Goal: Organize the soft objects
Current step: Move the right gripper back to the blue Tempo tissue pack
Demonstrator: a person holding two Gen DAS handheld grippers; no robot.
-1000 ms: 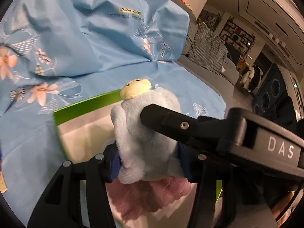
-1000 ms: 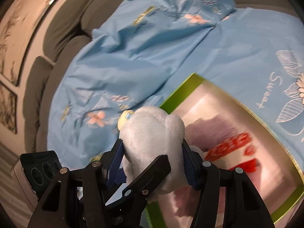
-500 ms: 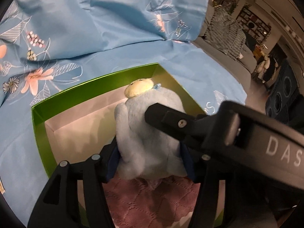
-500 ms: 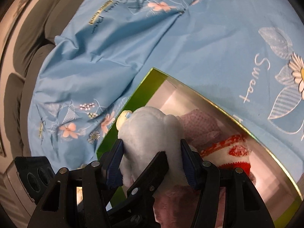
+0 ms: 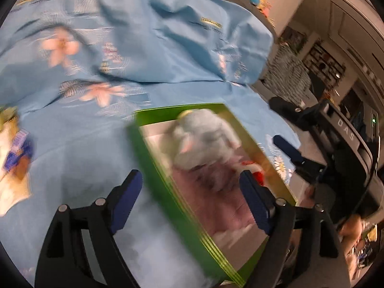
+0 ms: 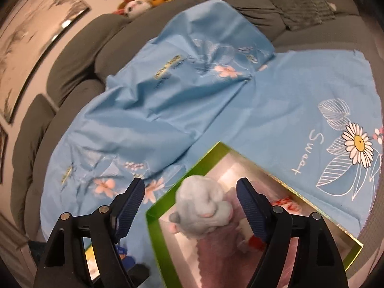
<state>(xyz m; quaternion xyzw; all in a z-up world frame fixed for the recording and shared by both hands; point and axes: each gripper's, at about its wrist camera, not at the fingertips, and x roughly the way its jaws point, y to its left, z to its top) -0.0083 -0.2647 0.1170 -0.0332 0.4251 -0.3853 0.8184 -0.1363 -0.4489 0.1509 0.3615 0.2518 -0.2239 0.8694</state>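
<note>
**Both grippers let go: the pale plush now sits in the green box**

The pale grey-blue plush toy with a cream cap (image 6: 202, 210) lies inside the open green cardboard box with a shiny pale lining (image 6: 165, 205), tucked toward the box's far corner, the one that points at the rumpled part of the light blue flowered sheet (image 6: 192, 110). It rests on a pink quilted cloth (image 6: 216, 256) that covers most of the box floor. A white-and-red soft item (image 6: 286, 201) lies along the box's right-hand wall. The box itself stands on the sheet, which is spread over a grey sofa (image 6: 79, 48), so the soft things are gathered in one container rather than left loose on the seat.

The left gripper (image 5: 189, 202) has just been opening its jaws; they stand spread above the box's near left wall, with nothing pinched between the blue pads. The right gripper (image 6: 190, 207) has likewise just been widening; the toy shows between its pads in the picture, but neither pad appears to press on it, so I judge the toy released and lying under its own weight.

The left view is blurred, so fine detail of the toy is uncertain there. Near the sheet's left edge lies a blue-and-white packet-like item (image 5: 16, 153), too smeared to identify; it may be next to sort.
</note>
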